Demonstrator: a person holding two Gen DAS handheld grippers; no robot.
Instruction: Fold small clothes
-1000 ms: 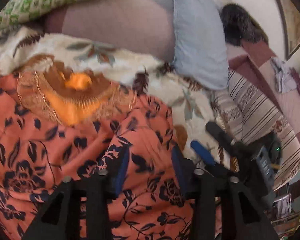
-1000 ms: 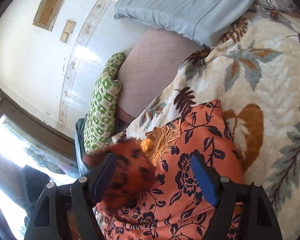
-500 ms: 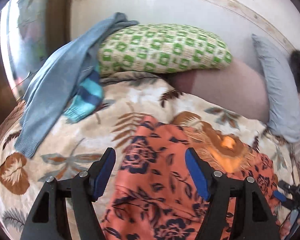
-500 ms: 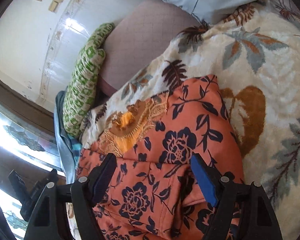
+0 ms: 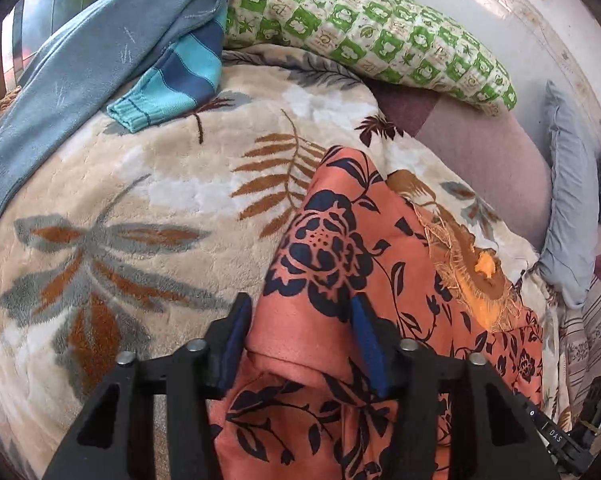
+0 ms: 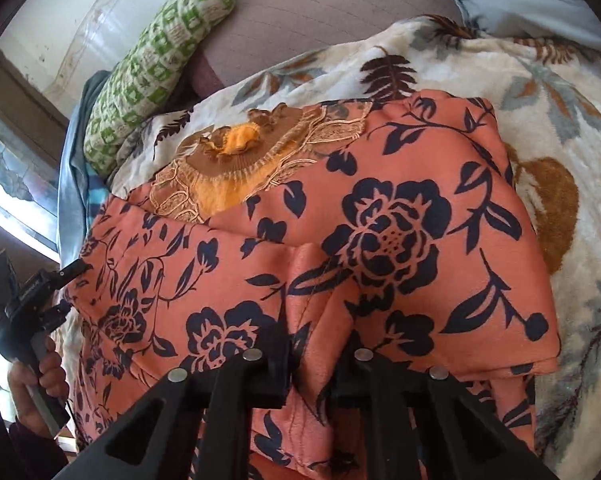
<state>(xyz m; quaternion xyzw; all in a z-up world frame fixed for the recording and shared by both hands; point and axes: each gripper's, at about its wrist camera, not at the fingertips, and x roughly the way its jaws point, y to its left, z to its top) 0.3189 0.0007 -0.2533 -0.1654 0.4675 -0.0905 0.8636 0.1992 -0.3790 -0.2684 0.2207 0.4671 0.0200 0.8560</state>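
Observation:
An orange garment with a dark floral print (image 5: 340, 248) (image 6: 380, 208) lies on a cream leaf-patterned blanket (image 5: 140, 200) (image 6: 560, 92). It has a gold embroidered neck patch (image 6: 236, 160) (image 5: 468, 264). My left gripper (image 5: 298, 332) is partly open, its blue-padded jaws straddling a raised fold at the garment's left edge. My right gripper (image 6: 318, 344) has closed in on a pinched ridge of the garment's near edge. The left gripper and the hand holding it also show in the right wrist view (image 6: 32, 312).
A green-and-white patterned pillow (image 5: 372, 32) (image 6: 156, 56), a mauve cushion (image 5: 492, 152) (image 6: 324, 12) and a pale blue pillow (image 5: 572, 208) lie at the back by the wall. A grey-blue sweater with a striped cuff (image 5: 100, 60) lies at the far left.
My left gripper has dropped onto the garment's left edge and narrowed around a fold. My right gripper has moved down to the near edge and closed from wide open onto the fabric.

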